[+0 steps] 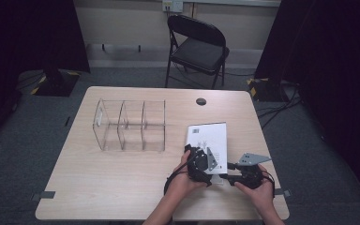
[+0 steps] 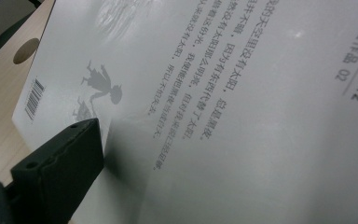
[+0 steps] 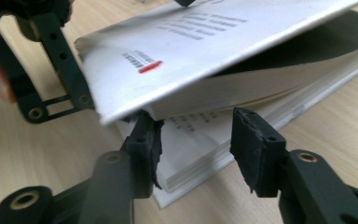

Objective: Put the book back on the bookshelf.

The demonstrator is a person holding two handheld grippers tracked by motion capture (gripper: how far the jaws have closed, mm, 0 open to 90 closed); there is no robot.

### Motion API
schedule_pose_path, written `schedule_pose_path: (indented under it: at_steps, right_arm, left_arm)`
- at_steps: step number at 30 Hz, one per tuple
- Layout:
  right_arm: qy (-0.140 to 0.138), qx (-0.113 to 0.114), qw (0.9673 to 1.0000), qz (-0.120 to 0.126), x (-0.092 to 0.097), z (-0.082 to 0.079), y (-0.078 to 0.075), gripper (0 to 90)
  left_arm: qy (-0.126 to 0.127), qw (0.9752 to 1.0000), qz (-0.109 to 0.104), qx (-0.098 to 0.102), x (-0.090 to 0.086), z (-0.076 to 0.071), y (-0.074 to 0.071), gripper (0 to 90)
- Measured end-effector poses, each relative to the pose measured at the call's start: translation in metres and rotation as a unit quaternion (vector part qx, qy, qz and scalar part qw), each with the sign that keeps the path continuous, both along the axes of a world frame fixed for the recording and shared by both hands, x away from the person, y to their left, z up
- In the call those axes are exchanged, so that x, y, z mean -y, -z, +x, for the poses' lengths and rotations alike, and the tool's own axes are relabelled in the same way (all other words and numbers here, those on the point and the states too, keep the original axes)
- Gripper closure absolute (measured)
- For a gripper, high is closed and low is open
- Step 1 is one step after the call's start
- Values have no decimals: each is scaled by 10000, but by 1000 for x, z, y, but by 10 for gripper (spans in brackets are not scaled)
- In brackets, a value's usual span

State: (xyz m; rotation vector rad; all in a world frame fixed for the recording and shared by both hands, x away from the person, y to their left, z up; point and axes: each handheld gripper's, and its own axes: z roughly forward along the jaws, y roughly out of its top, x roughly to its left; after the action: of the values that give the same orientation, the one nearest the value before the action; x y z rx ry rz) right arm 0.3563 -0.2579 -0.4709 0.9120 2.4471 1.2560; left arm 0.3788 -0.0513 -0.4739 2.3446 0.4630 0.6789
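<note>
On table, book cover half-lifted; left tongs wide, right tongs part-open astride pages; contact unclear.

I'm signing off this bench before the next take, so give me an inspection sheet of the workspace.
Surface: pale wooden table with a round cable hole.
Job's things: white book lying flat, its cover lifted at the near edge.
Clutter: clear three-compartment organizer, nothing inside.
Grippers: left hand-held gripper over the cover, state unclear; right hand-held gripper open, jaws either side of the page corner.
Cables: one loops from the left hand-held gripper; more on the floor at right.
Surroundings: black folding chair, dark curtains, grey floor.
</note>
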Motion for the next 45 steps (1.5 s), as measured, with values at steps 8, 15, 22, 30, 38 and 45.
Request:
schedule_pose_path:
  at_steps: [8,15,22,30,38,45]
  right_arm:
    - [84,-174,9996,-204,17,-5,13,354]
    - [169,-257,9987,-402,29,-9,21,341]
    - [253,-229,9980,-527,30,-9,24,305]
    - [244,-203,9985,-436,32,-8,25,300]
    - [176,-101,9982,-559,28,-10,27,249]
    - [107,-65,9985,-537,28,-10,28,222]
  left_arm:
    - [558,9975,299,327,2,-7,-6,163]
    - [802,9946,463,479,2,-8,-10,237]
    - [844,9945,505,362,0,-6,-11,235]
    - [740,9966,181,321,1,-8,-9,249]
    - [805,9942,624,354,1,-9,-26,335]
    - [736,9951,642,158,1,-8,-37,376]
